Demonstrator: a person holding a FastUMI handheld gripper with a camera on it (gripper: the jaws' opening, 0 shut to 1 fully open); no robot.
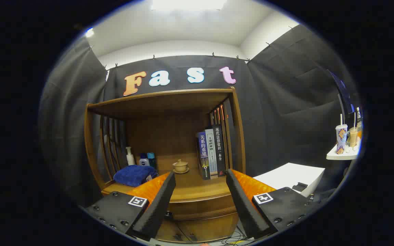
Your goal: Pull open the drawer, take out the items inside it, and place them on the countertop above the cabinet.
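The fingers [169, 191] stand wide apart, holding nothing, the gripper [200, 177] hanging before the cabinet [164, 136]. Between them, below the countertop [197, 188], the drawer [200, 206] sits closed. Beyond stand a teacup [180, 166], books [211, 155] and a blue towel [133, 175].

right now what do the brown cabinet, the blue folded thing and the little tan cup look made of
Brown cabinet: looks like wood with a satin varnish, grain and soft sheen showing. Blue folded cloth: plush fabric, probably a towel. Tan lidded cup: likely glazed ceramic. The gripper is open, holding nothing.
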